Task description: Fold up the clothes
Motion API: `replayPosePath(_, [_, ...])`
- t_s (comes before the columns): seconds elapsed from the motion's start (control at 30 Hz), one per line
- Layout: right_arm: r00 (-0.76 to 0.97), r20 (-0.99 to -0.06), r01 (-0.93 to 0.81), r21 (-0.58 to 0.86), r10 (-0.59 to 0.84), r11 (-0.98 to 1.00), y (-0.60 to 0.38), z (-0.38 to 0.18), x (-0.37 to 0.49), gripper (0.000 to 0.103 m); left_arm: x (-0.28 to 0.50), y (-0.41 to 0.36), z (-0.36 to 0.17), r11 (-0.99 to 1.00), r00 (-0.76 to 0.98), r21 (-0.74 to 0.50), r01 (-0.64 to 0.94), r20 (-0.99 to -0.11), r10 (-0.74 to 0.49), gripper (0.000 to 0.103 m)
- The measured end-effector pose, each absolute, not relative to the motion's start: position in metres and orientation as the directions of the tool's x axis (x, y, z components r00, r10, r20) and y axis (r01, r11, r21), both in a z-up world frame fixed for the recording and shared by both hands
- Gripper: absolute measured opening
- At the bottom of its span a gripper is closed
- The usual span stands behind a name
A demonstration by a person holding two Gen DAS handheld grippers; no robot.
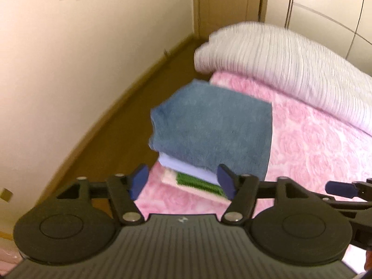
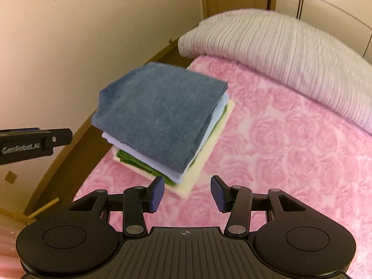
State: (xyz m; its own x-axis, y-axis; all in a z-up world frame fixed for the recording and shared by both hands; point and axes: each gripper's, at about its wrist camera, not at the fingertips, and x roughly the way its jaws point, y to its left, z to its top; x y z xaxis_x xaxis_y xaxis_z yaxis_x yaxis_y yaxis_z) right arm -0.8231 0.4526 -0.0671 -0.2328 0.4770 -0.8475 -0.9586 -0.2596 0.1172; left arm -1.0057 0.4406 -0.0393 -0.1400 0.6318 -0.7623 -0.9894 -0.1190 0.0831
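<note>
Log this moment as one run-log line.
left tongs open, empty | right tongs open, empty | blue garment tops folded stack | bed

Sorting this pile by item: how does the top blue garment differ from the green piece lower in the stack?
The blue folded garment lies on top, fully exposed; the green piece sits two layers lower, showing only its edge. The blue one looks soft and smooth, the green one ribbed or knitted. Both lie folded flat in one stack on the pink bedspread.

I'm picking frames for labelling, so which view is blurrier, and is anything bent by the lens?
Left wrist view: motion-smeared, folded blue towel and ribbed grey pillow soft. Right wrist view: sharper, same towel fairly crisp. Both: fisheye curves the wall line; warm yellowish light.
</note>
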Motion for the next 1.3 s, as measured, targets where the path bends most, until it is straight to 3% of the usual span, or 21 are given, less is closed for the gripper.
replayPosePath(0.2, [-0.205, -0.823, -0.962, 0.069, 0.53, -0.264, 0.432, -0.046, -0.814, 0.05, -0.995, 0.414, -0.015, -0.134, -0.101, 0.015, -0.991, -0.741, 0.663, 0.066])
replayPosePath(0.33, [-0.228, -0.809, -0.959, 0.092, 0.542, -0.267, 0.422, -0.039, -0.803, 0.05, -0.982, 0.401, -0.008, -0.132, -0.12, 0.043, -0.99, -0.744, 0.657, 0.065])
replayPosePath(1.3, [-0.403, -0.815, -0.849, 0.163, 0.417, -0.503, 0.365, -0.03, -0.666, 0.05, -0.825, 0.299, -0.013, -0.386, -0.269, 0.044, -0.921, -0.789, 0.553, 0.065])
